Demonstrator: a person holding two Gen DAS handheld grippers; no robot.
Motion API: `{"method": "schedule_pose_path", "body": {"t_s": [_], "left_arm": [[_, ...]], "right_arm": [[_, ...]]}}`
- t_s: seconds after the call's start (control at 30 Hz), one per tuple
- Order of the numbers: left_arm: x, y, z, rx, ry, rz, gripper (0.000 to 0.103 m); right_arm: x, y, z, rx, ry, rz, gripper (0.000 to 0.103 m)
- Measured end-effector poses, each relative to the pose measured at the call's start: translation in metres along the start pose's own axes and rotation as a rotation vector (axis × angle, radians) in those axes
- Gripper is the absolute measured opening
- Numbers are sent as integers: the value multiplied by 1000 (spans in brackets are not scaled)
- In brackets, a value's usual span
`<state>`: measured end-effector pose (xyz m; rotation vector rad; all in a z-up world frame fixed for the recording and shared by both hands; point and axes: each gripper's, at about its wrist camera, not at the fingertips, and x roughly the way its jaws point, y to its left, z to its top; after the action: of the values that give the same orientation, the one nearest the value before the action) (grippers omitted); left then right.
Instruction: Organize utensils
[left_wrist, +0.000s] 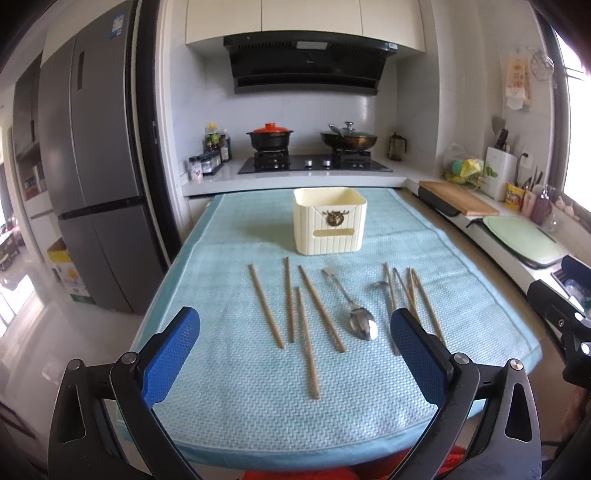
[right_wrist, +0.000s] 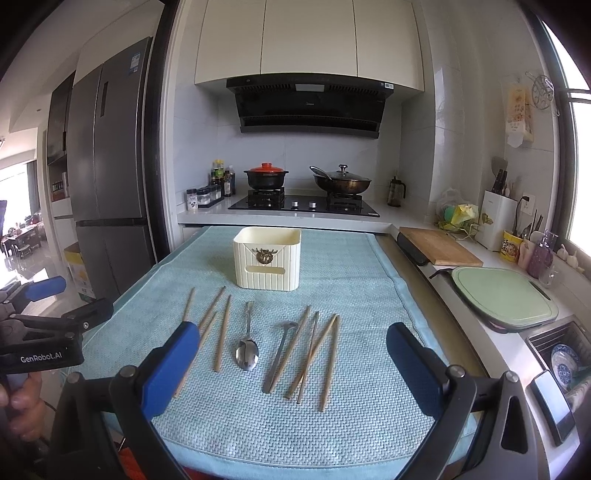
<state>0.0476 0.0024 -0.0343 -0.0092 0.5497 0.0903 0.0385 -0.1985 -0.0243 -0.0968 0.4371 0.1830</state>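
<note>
A cream utensil holder stands on a light blue mat. In front of it lie several wooden chopsticks, a steel spoon, a small steel ladle and more chopsticks to the right. My left gripper is open, hovering at the mat's near edge, nothing between its blue pads. My right gripper is also open and empty, above the near edge; the left one shows at its far left.
Behind the mat is a stove with a red-lidded pot and a wok. A fridge stands left. On the right counter lie a wooden board, a green board and a sink with dishes.
</note>
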Motion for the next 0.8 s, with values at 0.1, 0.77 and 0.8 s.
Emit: {"method": "schedule_pose_path", "body": {"t_s": [0.1, 0.77, 0.8], "left_arm": [[3, 0, 0, -3, 13, 1, 103], [57, 41, -11, -119, 146, -5, 103], [61, 44, -13, -131, 159, -4, 103]], "right_arm": [[3, -1, 0, 7, 16, 2, 103], [46, -19, -10, 59, 109, 28, 103], [50, -25, -10, 75, 118, 33, 103]]}}
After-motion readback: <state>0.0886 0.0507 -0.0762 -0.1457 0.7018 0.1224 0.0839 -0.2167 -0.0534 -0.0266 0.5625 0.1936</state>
